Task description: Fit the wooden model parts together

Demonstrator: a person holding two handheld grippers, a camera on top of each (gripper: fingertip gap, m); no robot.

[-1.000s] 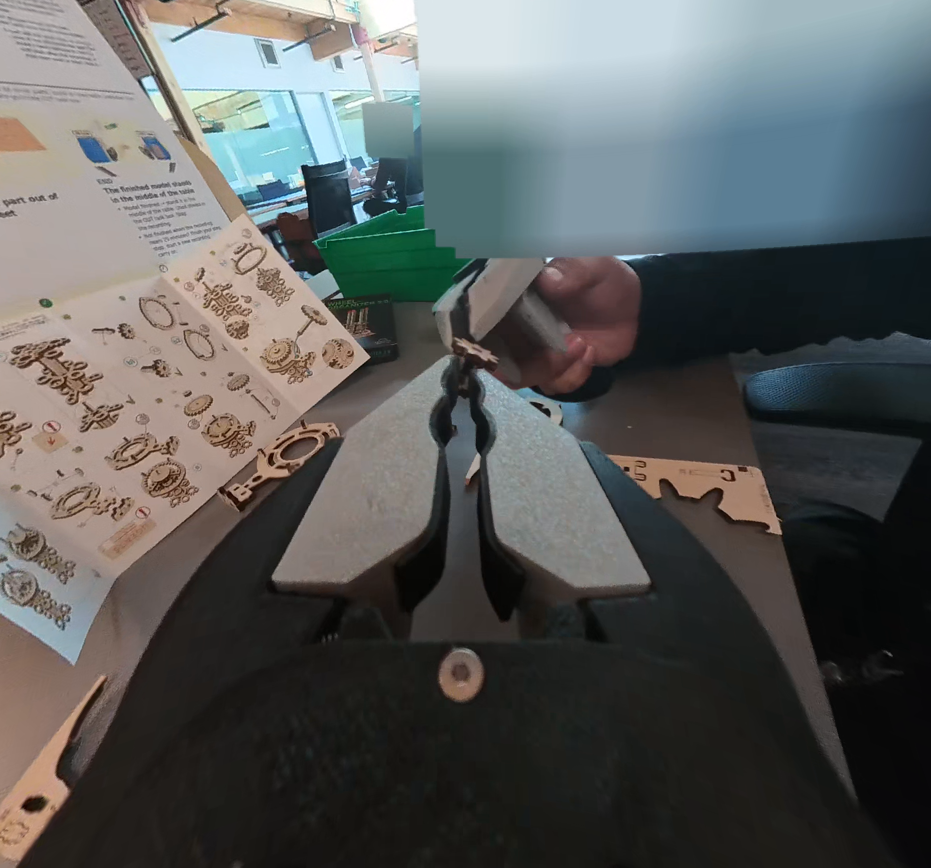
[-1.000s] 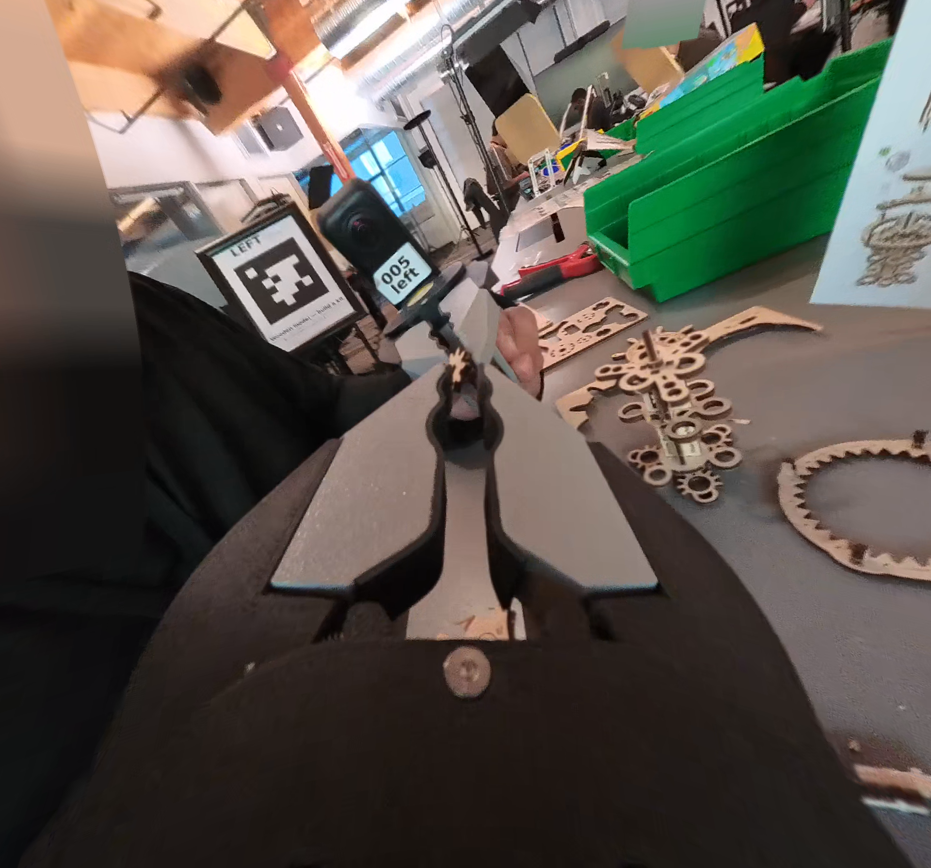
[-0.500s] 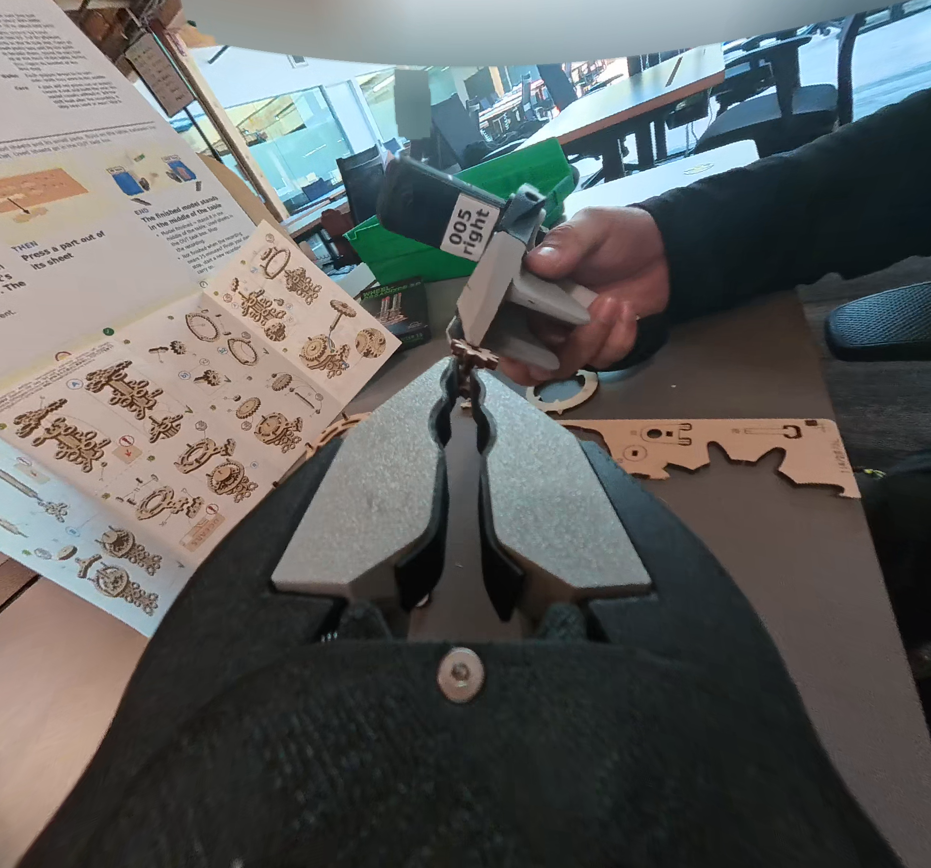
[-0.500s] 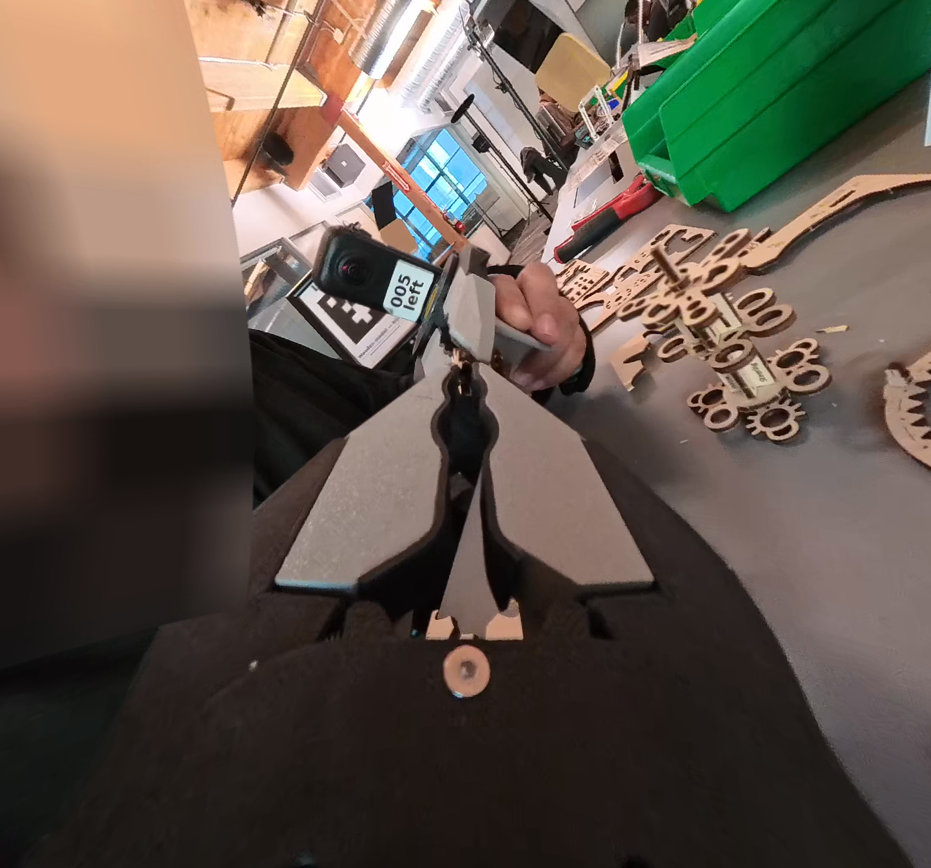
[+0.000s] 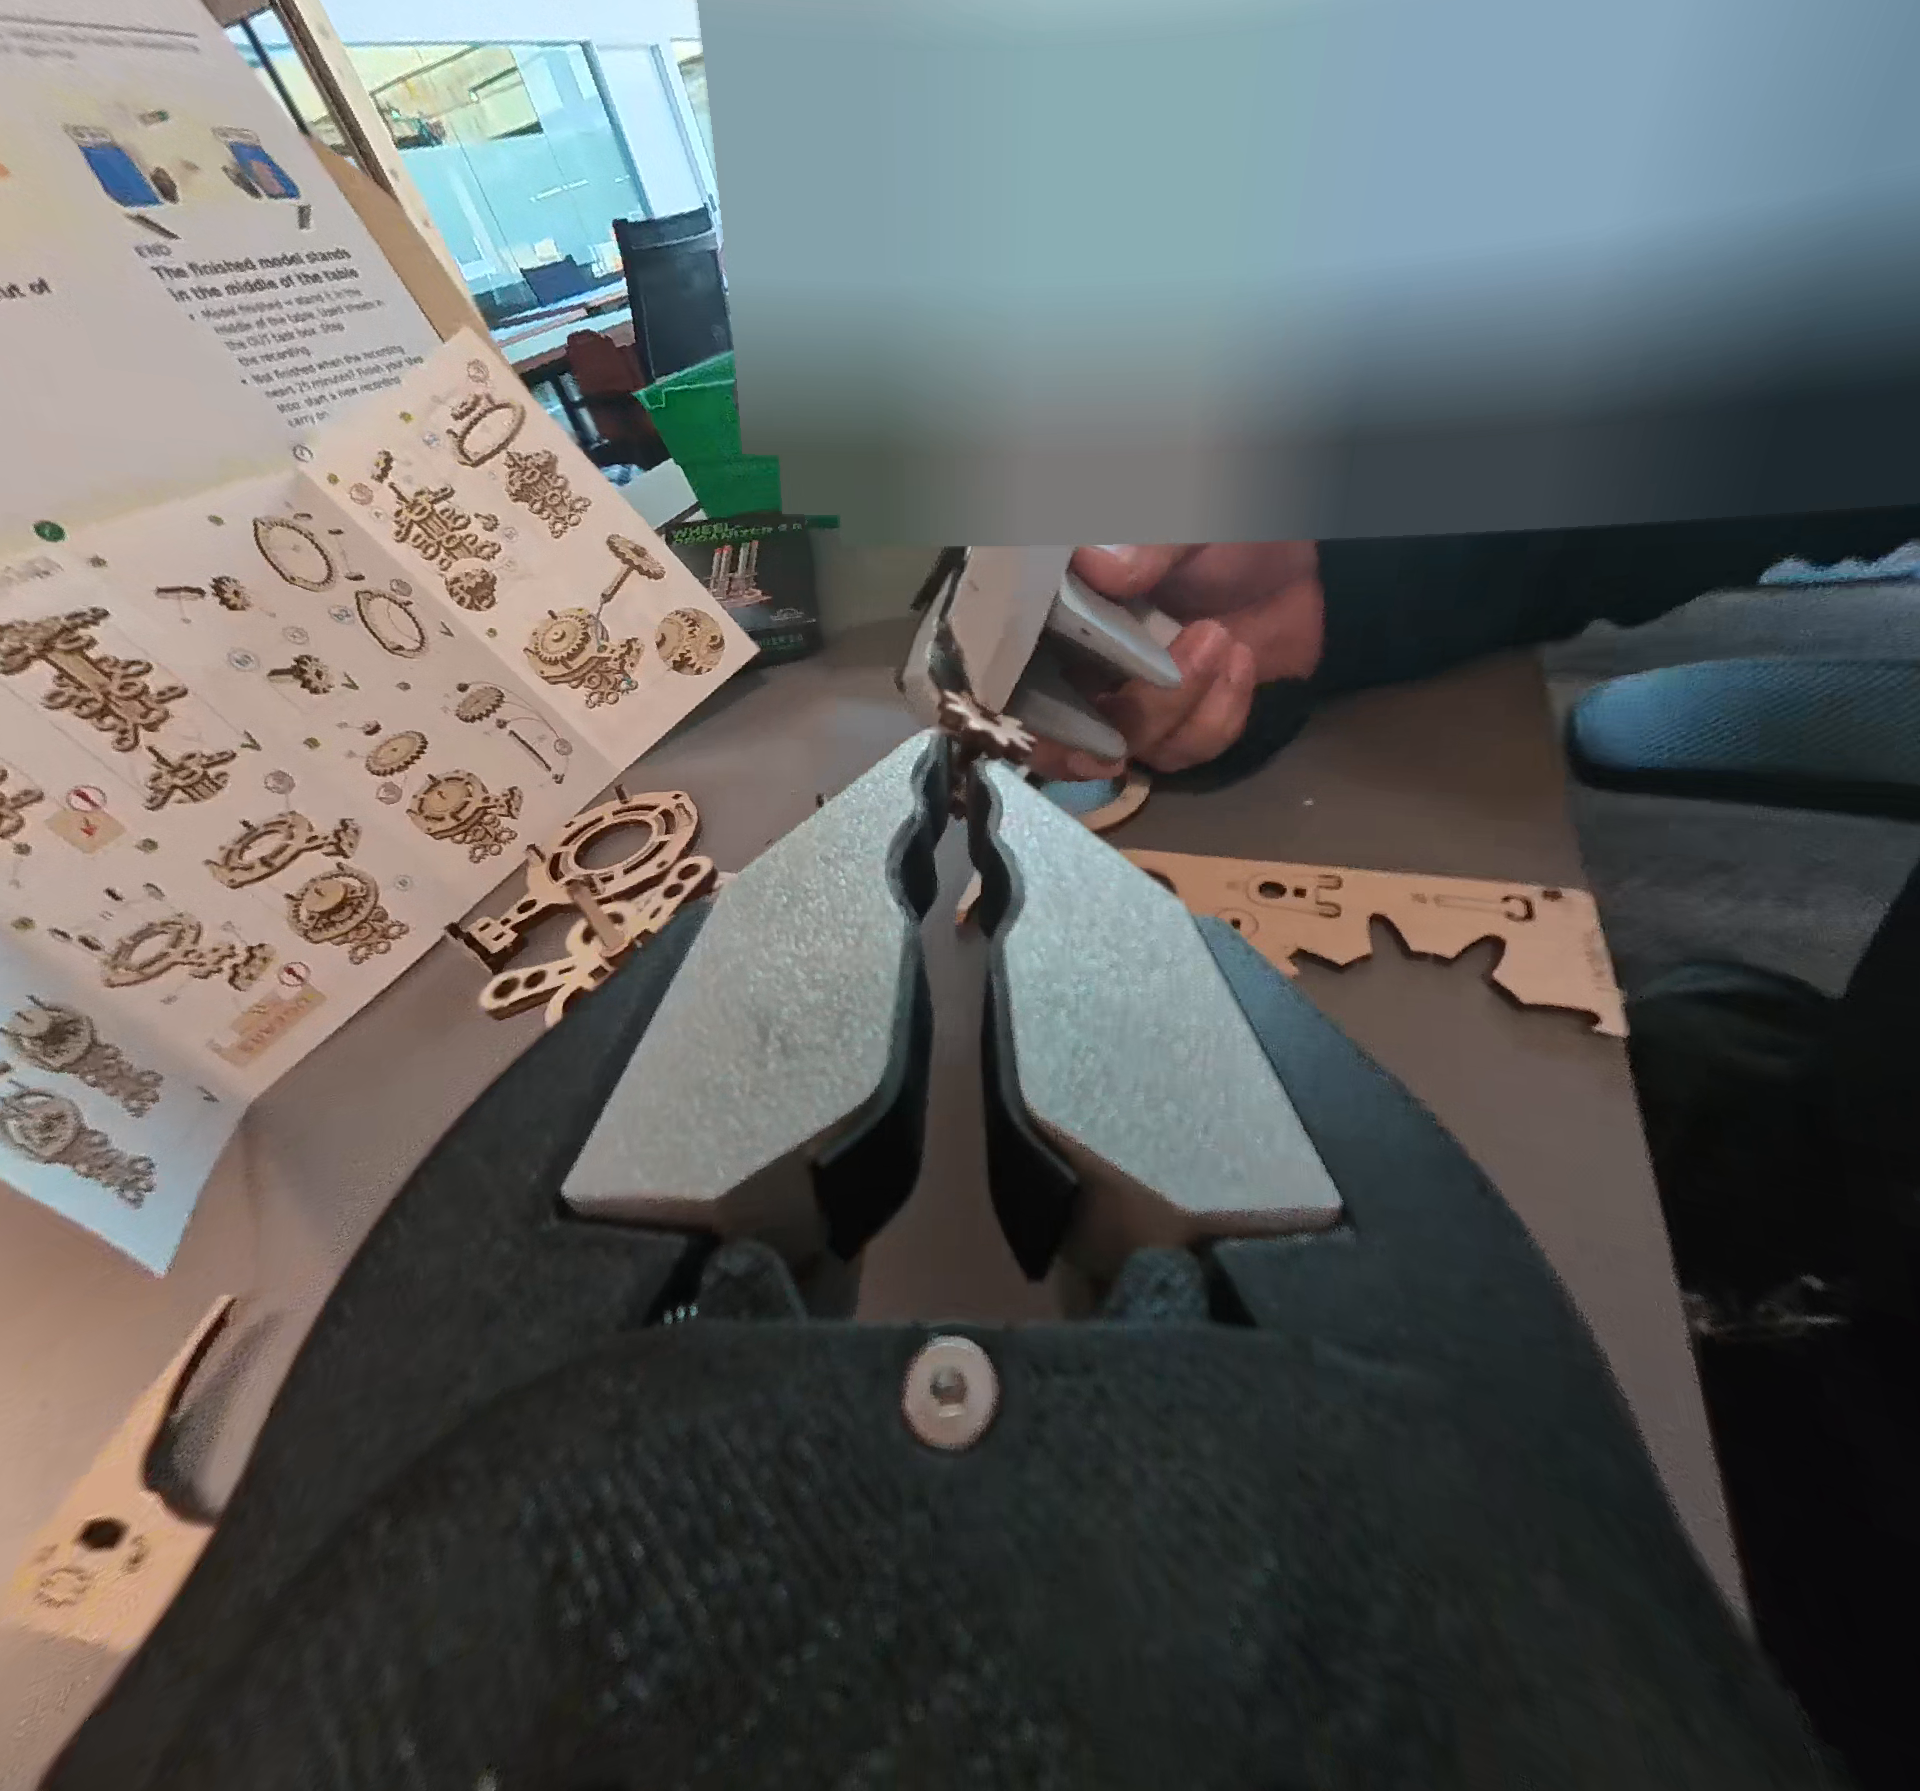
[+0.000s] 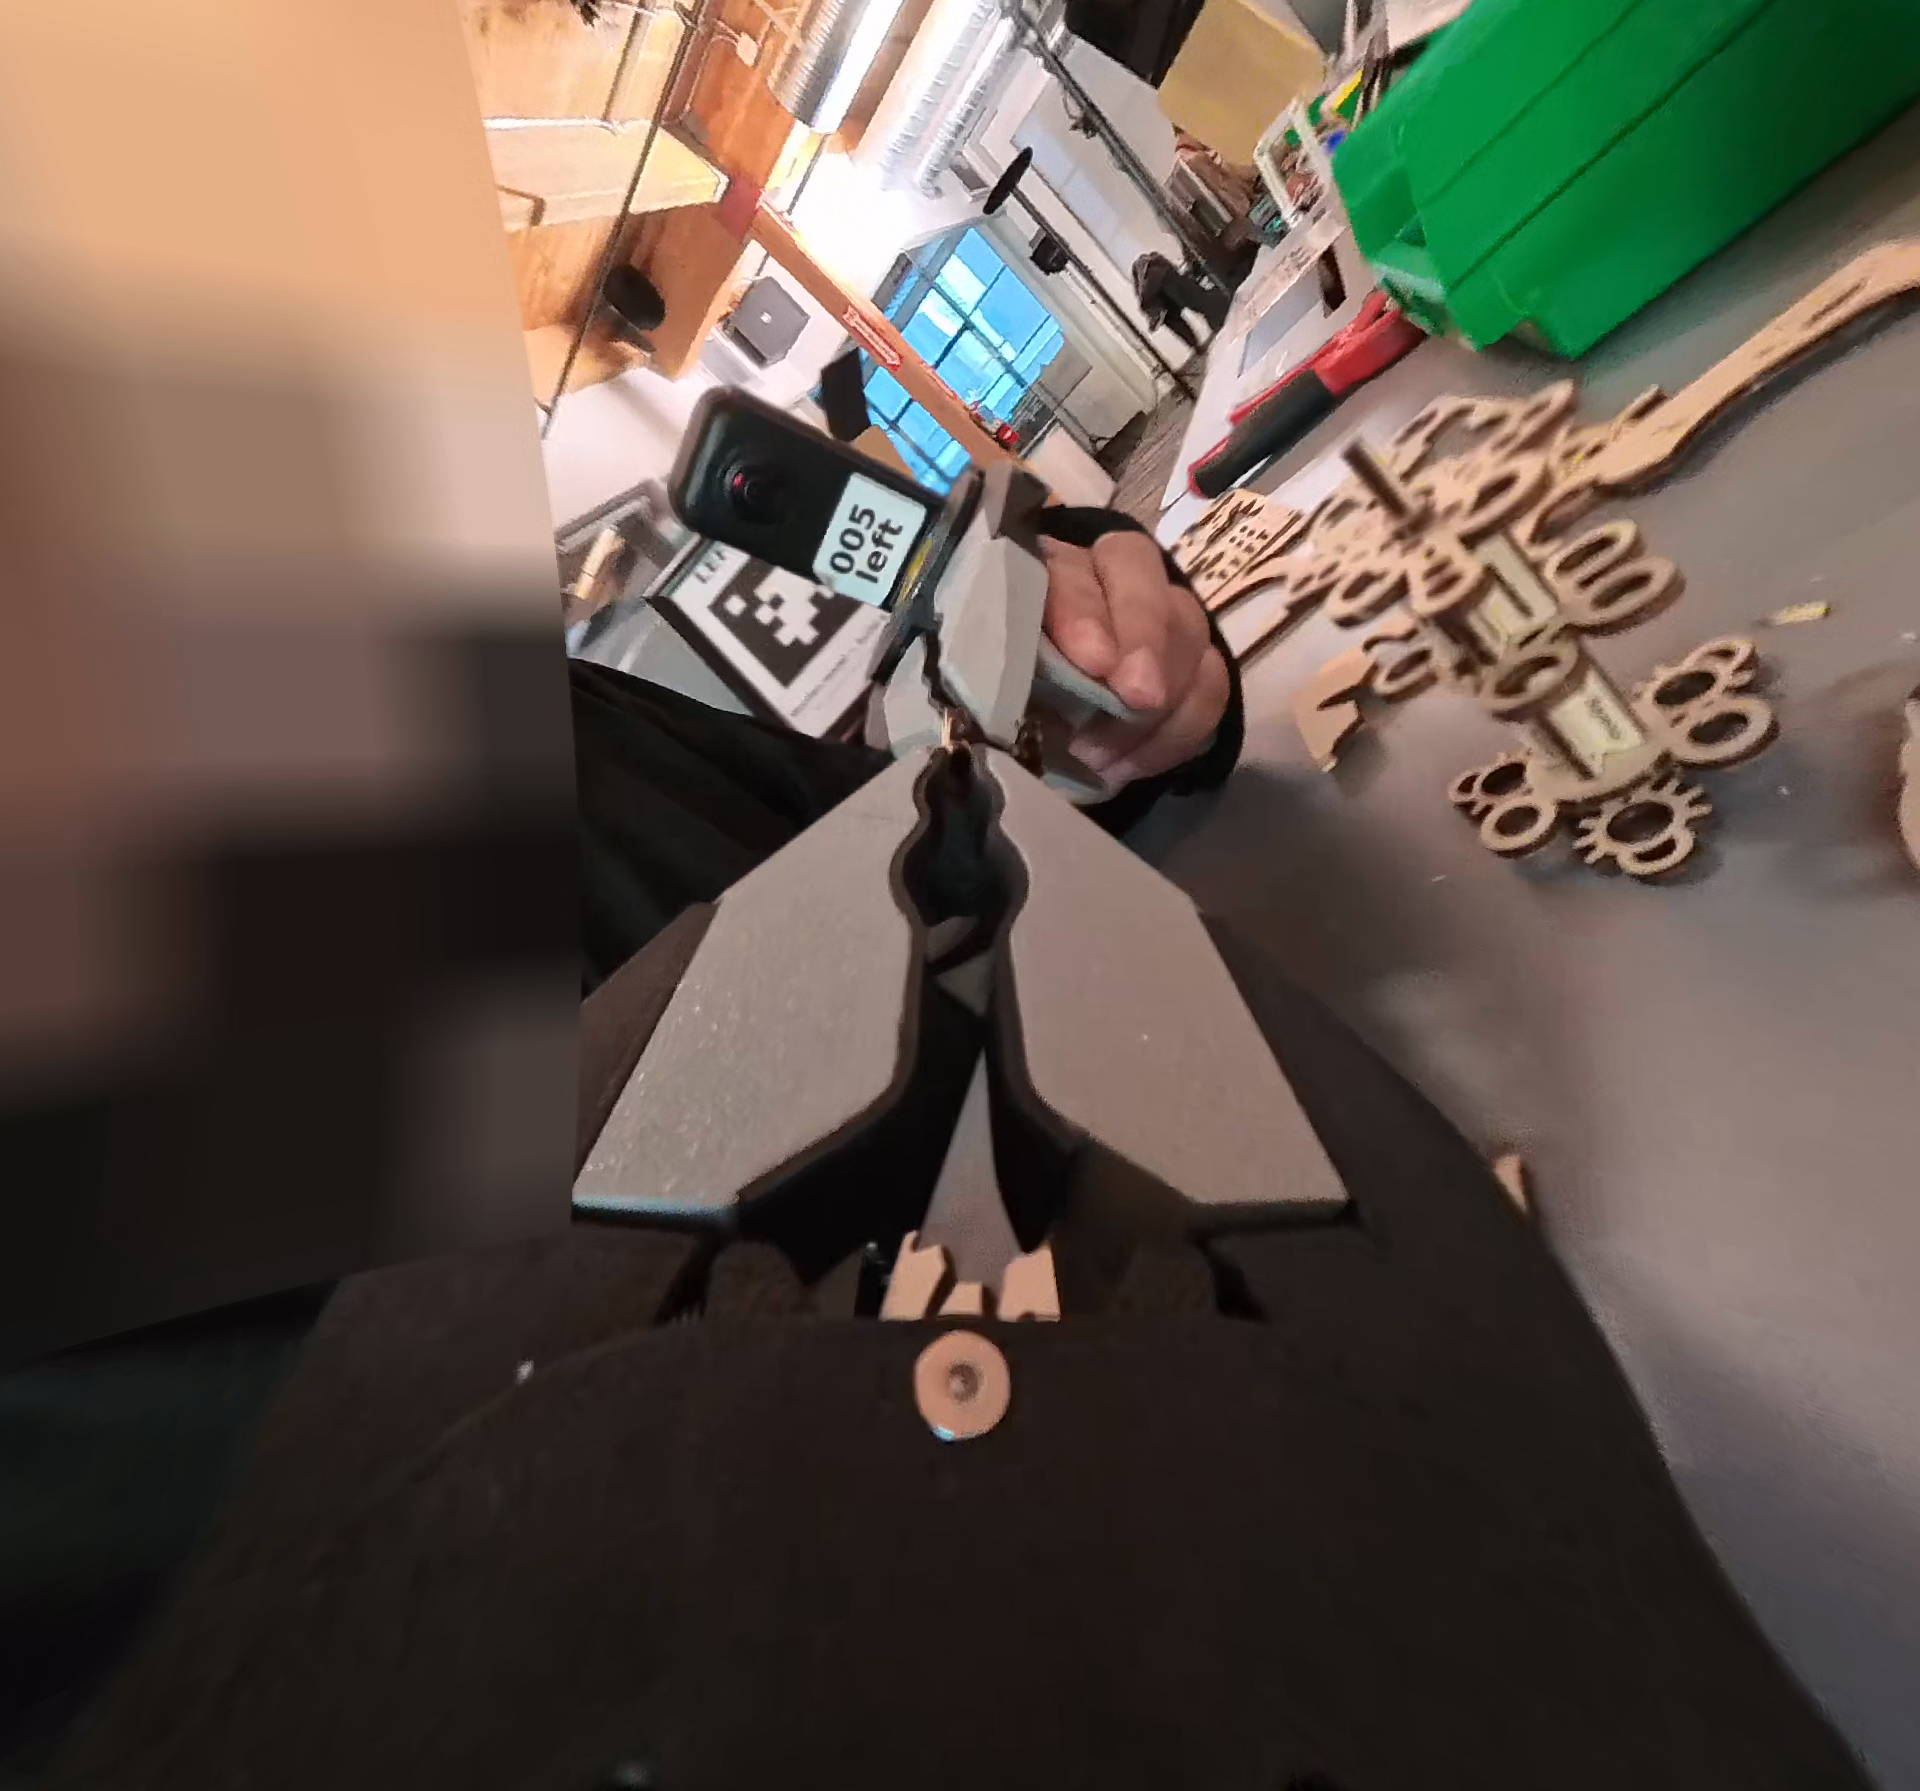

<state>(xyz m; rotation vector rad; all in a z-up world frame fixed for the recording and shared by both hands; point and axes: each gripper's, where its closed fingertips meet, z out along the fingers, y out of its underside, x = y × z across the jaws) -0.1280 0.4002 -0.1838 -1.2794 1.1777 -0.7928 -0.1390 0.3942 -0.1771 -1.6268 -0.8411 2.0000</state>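
Between the two wrist views, the left tongs (image 5: 961, 773) and right tongs (image 6: 961, 754) meet tip to tip above the counter (image 5: 1403, 806). The left tongs are clenched on a thin part topped by a small wooden gear (image 5: 982, 725), and the right tongs (image 5: 940, 666) pinch at that same gear from the far side; their tips look closed, though what exactly they grip is too small to tell. Beside them on the counter lie a ringed wooden subassembly (image 5: 613, 858), a punched-out wooden sheet (image 5: 1403, 920) and an open instruction leaflet (image 5: 312, 702). Farther out stand a stacked wooden model (image 6: 1538, 640) and green bins (image 6: 1662, 110).
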